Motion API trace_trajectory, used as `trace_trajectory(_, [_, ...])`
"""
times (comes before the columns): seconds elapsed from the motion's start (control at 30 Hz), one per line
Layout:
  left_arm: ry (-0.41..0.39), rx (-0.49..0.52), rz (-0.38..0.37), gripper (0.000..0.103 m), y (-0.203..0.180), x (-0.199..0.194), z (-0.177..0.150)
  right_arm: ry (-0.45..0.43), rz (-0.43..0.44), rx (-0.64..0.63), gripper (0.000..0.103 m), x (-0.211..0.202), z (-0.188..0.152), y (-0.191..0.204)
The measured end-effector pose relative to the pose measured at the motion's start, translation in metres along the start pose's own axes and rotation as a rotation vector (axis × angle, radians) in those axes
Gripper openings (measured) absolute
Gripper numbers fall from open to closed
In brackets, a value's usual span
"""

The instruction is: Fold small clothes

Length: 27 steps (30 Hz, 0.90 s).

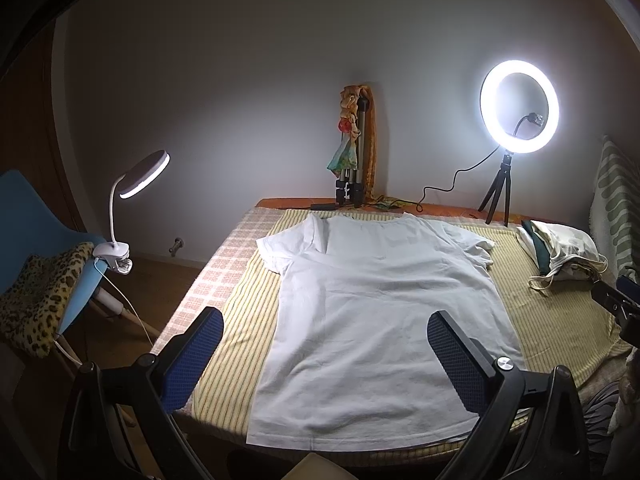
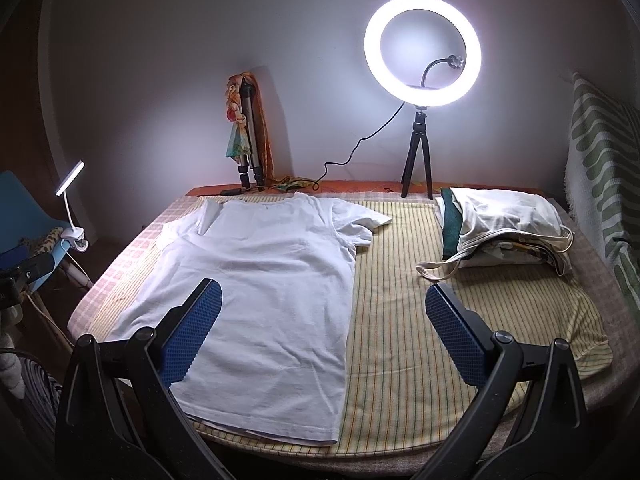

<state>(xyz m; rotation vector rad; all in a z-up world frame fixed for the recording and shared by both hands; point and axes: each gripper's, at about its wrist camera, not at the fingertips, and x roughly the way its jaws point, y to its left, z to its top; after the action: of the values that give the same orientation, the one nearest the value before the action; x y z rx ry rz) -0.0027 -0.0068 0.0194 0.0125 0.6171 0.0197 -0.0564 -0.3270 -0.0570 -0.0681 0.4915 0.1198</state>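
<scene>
A white T-shirt [image 1: 372,312] lies flat on the yellow striped cloth [image 1: 236,340], hem toward me, neck at the far edge; its left sleeve is folded inward. It also shows in the right wrist view [image 2: 264,292]. My left gripper [image 1: 326,356] is open and empty, hovering above the shirt's lower half. My right gripper [image 2: 324,332] is open and empty, above the shirt's right edge and the striped cloth [image 2: 404,320]. The right gripper's body shows at the right edge of the left wrist view [image 1: 618,304].
A pile of clothes [image 2: 504,232] sits at the right rear, also in the left wrist view [image 1: 560,256]. A ring light on a tripod [image 2: 422,50] and a folded tripod [image 2: 248,136] stand at the back. A clip lamp [image 1: 140,176] is on a blue chair [image 1: 36,224] left.
</scene>
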Motion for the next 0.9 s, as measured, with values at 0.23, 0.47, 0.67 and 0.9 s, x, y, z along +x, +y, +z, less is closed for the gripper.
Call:
trace_trajectory(0.23, [0.001,0.002,-0.004,0.103,0.0015,0.0022,0.0015,0.001,0.004,-0.003,0.103,0.003,-0.0017,0.0014])
trace_trajectory(0.47, [0.0,0.0,-0.009,0.103,0.0022,0.0028,0.0019,0.001,0.003,-0.006,0.103,0.0037,-0.0017,0.0023])
trace_trajectory(0.67, [0.0,-0.001,-0.008,0.103,0.0033,0.0029,0.0023,0.002,0.006,-0.006,0.103,0.0045,-0.0014,0.002])
trace_trajectory(0.9, [-0.003,-0.002,-0.005,0.103,0.0038,0.0022,0.0037,0.002,0.004,-0.006,0.103,0.0055,-0.0015,0.0029])
